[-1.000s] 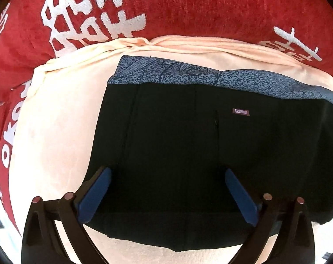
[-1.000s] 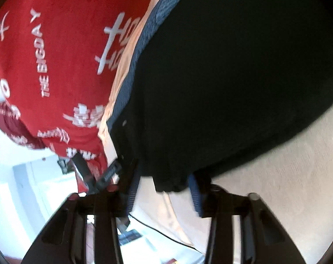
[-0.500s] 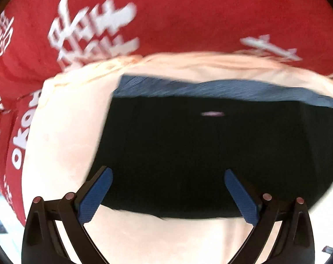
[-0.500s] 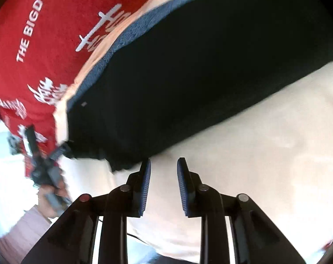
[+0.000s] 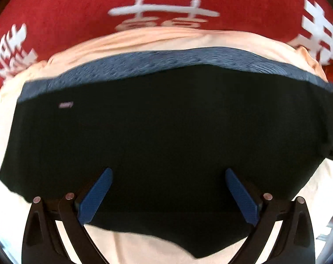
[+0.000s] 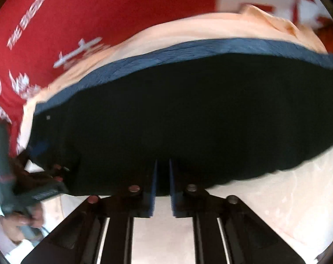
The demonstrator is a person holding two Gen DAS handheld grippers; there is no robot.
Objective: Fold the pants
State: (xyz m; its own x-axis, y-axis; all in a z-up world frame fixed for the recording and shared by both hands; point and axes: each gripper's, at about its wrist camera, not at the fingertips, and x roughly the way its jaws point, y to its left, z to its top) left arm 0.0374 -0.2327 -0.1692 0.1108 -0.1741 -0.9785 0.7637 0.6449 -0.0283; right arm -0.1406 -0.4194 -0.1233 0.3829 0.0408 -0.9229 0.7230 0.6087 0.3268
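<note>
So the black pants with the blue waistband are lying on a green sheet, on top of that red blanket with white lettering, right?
Not quite: the sheet is pale peach, not green, as the left wrist view shows. The rest holds: the black pants with the blue waistband lie on that sheet, which lies on the red blanket with white lettering.

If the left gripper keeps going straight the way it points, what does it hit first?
Most likely the black pants. The left gripper is open, angled steeply down, and the dark cloth fills the space between and ahead of its fingers. How far off the cloth lies is unclear.
</note>
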